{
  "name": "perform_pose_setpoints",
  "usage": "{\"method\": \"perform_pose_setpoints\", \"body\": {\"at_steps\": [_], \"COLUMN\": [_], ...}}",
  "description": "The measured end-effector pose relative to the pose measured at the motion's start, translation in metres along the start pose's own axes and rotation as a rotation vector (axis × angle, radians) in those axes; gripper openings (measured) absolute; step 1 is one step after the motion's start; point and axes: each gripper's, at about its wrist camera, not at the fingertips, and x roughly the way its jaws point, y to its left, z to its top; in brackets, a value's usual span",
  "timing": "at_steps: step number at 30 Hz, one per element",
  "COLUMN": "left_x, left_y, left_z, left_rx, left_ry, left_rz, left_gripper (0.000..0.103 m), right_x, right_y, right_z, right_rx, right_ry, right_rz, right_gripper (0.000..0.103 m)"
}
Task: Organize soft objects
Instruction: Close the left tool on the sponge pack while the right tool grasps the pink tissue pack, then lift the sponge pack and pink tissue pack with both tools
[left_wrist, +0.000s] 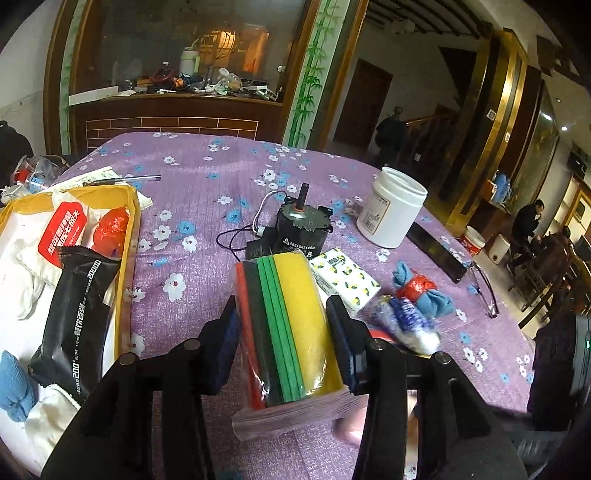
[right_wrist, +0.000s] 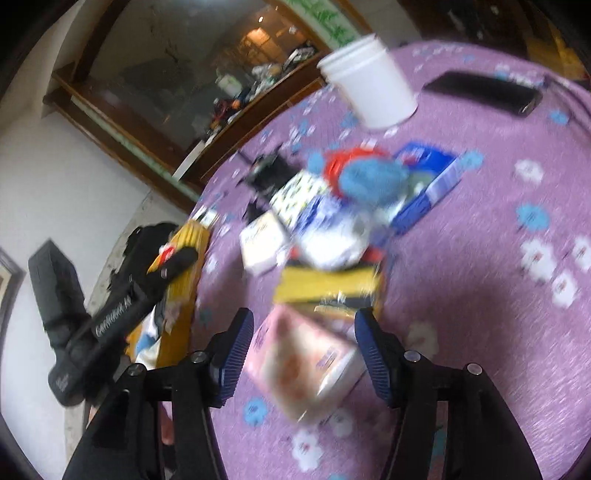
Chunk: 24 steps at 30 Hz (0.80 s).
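My left gripper (left_wrist: 284, 314) is shut on a bagged pack of sponges (left_wrist: 288, 325), yellow, green, black and red, held above the purple tablecloth. A yellow box (left_wrist: 127, 236) at the left holds wipes packs, white cloths and a red bundle. Beside the sponges lie a lemon-print tissue pack (left_wrist: 345, 277), a blue-white bundle (left_wrist: 406, 321) and a blue-red cloth (left_wrist: 421, 291). The right wrist view is blurred: my right gripper (right_wrist: 304, 347) is open around a pink tissue pack (right_wrist: 306, 362) on the table, with a gap at each finger. The sponge pack (right_wrist: 325, 284) shows beyond it.
A white jar (left_wrist: 391, 210), a black motor with wires (left_wrist: 299, 225), a dark phone (left_wrist: 436, 251) and glasses (left_wrist: 484, 291) lie on the table. A pen (left_wrist: 122, 180) and papers sit at the far left. The left gripper's body (right_wrist: 110, 314) shows by the box.
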Motion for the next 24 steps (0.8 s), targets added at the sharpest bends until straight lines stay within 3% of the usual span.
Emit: {"method": "perform_pose_setpoints", "body": {"at_steps": [5,9,12,17,18,20,24], "left_x": [-0.003,-0.005,-0.004,-0.003,-0.003,-0.004,-0.007], "left_y": [0.005,0.003,0.004,0.007,0.007,0.007,0.006], "left_z": [0.002,0.001,0.001,0.001,0.001,0.001,0.002], "left_rx": [-0.021,-0.014,-0.015,-0.02,-0.019,-0.021,-0.021], "left_ry": [-0.003,-0.011,-0.014,-0.012,-0.012,-0.014,-0.028], "left_rz": [-0.004,0.0,0.009,0.019,0.018,0.016,0.014], "left_gripper": [0.044,0.044,0.044,0.044,0.044,0.044,0.044], "right_x": [0.007,0.006,0.013,0.039,0.043,0.044,0.029], "right_y": [0.038,0.063,0.073,0.082,0.079,0.074,0.075], "right_z": [-0.028,-0.027,-0.024,-0.027,-0.027,-0.026,-0.013], "right_rx": [-0.167,-0.314,-0.324,-0.365,-0.361,-0.358,-0.357], "right_ry": [0.148,0.127,0.122,0.167,0.168,0.167,0.104], "right_rz": [0.001,-0.118,-0.134,-0.248,-0.257,-0.28,-0.249], "right_gripper": [0.063,0.072,0.08,0.081,0.079,0.056,0.054]}}
